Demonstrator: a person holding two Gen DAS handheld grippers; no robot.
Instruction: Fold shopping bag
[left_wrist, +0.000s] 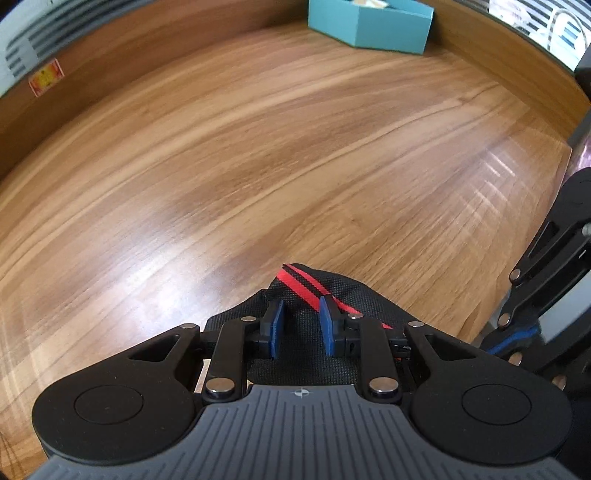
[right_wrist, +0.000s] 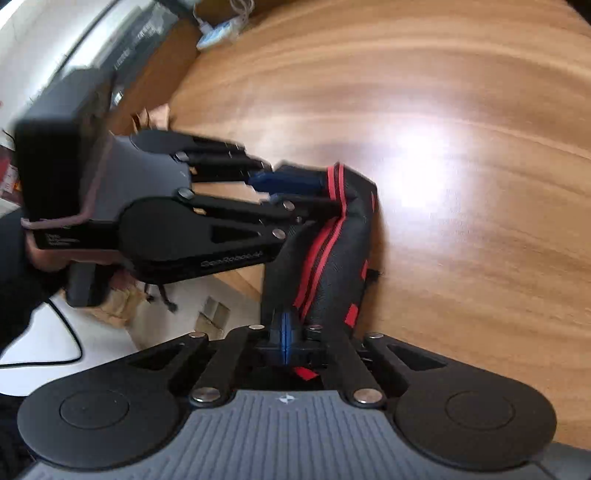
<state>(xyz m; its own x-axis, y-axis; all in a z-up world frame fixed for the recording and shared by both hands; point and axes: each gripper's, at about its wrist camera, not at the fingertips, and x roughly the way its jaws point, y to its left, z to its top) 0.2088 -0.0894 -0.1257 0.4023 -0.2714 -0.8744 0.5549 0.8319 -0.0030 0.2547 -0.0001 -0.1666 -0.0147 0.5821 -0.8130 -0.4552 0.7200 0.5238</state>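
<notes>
Nearest the lens in the right wrist view is the right gripper (right_wrist: 284, 341); its blue pads are pressed flat together on the lower end of the black woven shopping bag with red stripes (right_wrist: 332, 243). From there the bunched bag runs up toward 12 o'clock, and its far end sits at the left gripper (right_wrist: 295, 190), which enters from 9 o'clock. In the left wrist view the left gripper (left_wrist: 301, 326) stands narrowly apart, with the fabric and a red strap (left_wrist: 310, 282) between the pads; whether they press it I cannot tell. The bag hangs over the brown wooden table (left_wrist: 258, 166). The long axis joins the two grippers, so I judge the next fold brings the ends together.
</notes>
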